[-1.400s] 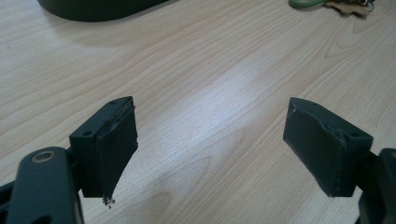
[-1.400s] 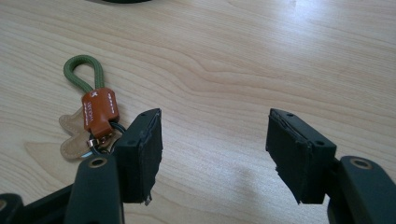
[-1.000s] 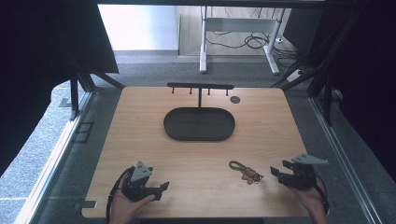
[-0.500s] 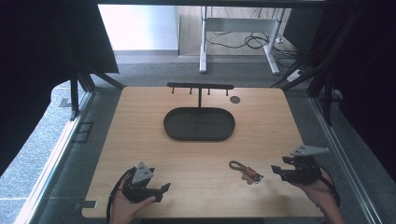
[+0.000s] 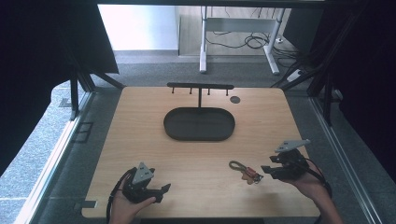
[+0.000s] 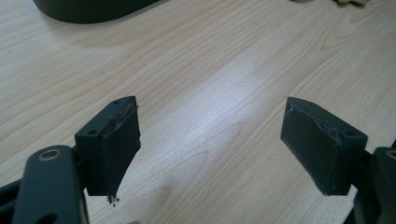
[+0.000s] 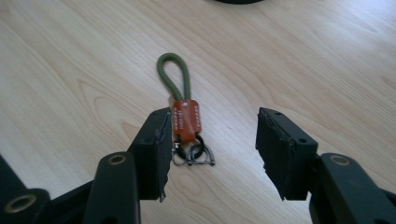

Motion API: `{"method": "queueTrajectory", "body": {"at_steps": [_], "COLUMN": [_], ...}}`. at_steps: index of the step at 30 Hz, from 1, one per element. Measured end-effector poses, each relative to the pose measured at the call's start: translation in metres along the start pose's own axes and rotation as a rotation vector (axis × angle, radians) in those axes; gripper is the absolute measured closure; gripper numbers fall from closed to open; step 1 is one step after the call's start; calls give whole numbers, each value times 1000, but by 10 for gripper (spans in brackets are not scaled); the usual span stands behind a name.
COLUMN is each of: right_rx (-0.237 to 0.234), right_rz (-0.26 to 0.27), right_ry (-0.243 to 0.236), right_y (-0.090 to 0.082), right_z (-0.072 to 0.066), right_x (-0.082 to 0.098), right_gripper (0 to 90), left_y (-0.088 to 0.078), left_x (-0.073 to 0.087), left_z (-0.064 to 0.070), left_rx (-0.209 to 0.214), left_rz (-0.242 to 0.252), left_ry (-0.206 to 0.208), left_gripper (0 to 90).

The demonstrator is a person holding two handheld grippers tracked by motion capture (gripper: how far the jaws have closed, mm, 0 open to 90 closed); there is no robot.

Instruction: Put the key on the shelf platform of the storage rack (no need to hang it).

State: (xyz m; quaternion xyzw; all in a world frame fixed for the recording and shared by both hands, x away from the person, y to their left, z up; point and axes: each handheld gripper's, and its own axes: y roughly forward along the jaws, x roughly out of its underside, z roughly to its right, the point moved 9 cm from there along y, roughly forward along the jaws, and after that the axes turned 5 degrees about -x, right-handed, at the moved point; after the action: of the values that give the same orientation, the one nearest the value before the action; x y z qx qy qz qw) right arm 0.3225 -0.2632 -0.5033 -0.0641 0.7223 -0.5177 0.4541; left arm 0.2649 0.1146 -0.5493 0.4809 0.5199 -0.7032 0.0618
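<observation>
A key fob lies flat on the wooden table: an olive cord loop, an orange leather sleeve and dark metal rings. My right gripper hovers just right of it, open. Its jaws have just been closing, and in the right gripper view the fob lies on the wood beside the left jaw, untouched by either pad. My left gripper rests near the front left edge, open, with bare wood between its jaws.
A dark oval tray sits in the table's middle, its edge also at the top of the left gripper view. Behind it stands a black T-shaped rack with small hooks. A small dark disc lies at the back right.
My right gripper has lifted a little and drifted left toward the key fob, with its jaws narrower. The left gripper and the fob have stayed put.
</observation>
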Motion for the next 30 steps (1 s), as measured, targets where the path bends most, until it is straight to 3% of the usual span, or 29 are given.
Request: {"method": "queueTrajectory", "body": {"at_steps": [12, 15, 23, 30], "right_rx": [-67, -81, -72, -73], "right_rz": [-91, -139, -216, -235], "right_ry": [-55, -60, -63, -64], "right_y": [23, 34, 53, 61], "right_z": [-15, -18, -20, -20], "right_x": [-10, -8, 1, 3], "right_gripper": [528, 547, 576, 578], "left_y": [3, 6, 7, 7], "left_x": [2, 4, 4, 4], "left_z": [0, 0, 2, 3], "left_rx": [-3, 1, 7, 7], "left_rz": [-6, -13, -18, -22], "left_ry": [-1, -1, 5, 5], "left_gripper": [206, 206, 207, 206]}}
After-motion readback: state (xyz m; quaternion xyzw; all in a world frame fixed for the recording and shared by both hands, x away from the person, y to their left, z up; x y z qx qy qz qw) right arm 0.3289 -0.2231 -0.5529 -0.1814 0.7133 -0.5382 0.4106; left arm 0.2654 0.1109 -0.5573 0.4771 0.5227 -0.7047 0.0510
